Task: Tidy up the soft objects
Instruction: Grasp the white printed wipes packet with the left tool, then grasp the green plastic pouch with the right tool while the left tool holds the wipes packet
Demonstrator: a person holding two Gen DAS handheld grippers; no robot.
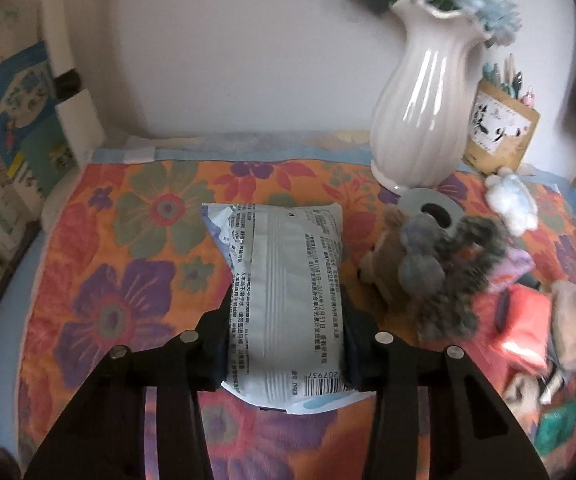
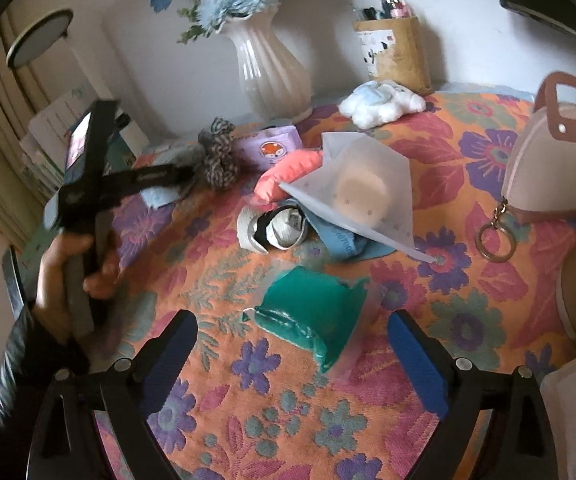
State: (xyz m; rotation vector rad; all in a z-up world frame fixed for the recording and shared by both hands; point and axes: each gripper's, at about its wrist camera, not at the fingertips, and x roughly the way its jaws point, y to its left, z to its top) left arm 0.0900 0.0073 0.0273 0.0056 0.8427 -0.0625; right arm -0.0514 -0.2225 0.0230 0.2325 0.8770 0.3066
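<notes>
Left wrist view shows your left tool (image 1: 285, 344) clamped on the white pack (image 1: 283, 296) at lower centre, above the floral surface (image 1: 99, 248). It looks light and squashy with slick film, so grip mid-body. Your right tool (image 2: 292, 356) gapes wide before the green pouch (image 2: 312, 316), centre frame.

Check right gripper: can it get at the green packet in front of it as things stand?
Probably yes. The right gripper is open, and the green packet lies on the floral tablecloth just ahead of its fingertips, roughly centred between them. Nothing sits between them; the pile of soft items lies beyond the packet.
</notes>
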